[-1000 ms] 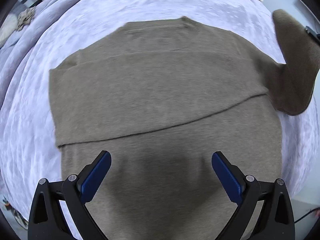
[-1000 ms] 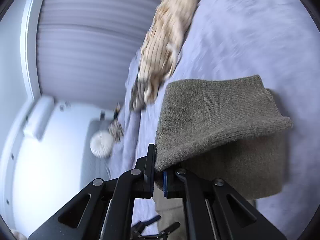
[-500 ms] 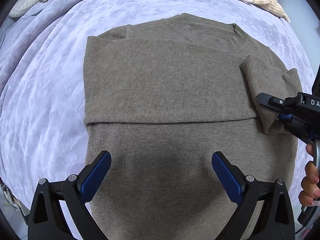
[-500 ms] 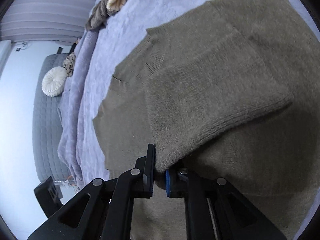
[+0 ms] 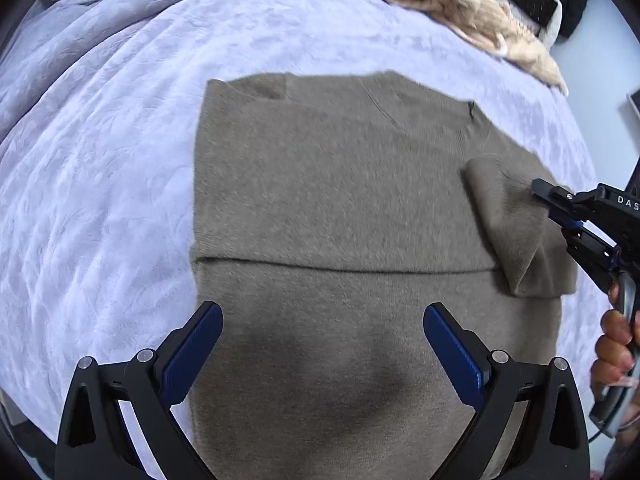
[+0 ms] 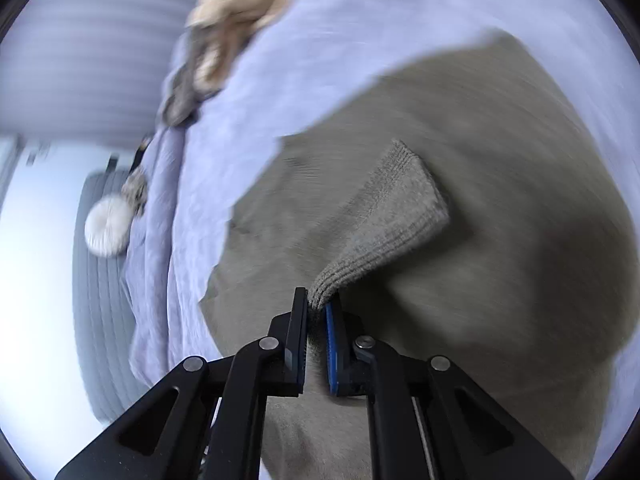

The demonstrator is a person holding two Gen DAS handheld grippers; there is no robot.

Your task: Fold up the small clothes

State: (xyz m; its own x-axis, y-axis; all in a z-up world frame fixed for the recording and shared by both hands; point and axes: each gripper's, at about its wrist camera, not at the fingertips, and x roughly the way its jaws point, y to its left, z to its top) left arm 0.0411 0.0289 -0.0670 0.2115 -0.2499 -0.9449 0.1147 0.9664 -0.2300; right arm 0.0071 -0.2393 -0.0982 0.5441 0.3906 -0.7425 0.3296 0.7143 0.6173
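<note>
- Right tongs (image 6: 317,305) pinch the sleeve cuff (image 6: 384,220) over the sweater (image 5: 340,200); left tongs (image 5: 323,354) hover wide, empty.
- Step: folding the sleeve inward; next, lay and release.

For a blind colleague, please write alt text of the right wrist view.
The right gripper is shut on the ribbed cuff of a brown sweater, which lies on a lavender bedspread. A beige garment lies blurred behind.

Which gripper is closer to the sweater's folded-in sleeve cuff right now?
Right. The right gripper is shut on the sleeve cuff; the left gripper hovers open above the sweater's lower body, apart from it.
</note>
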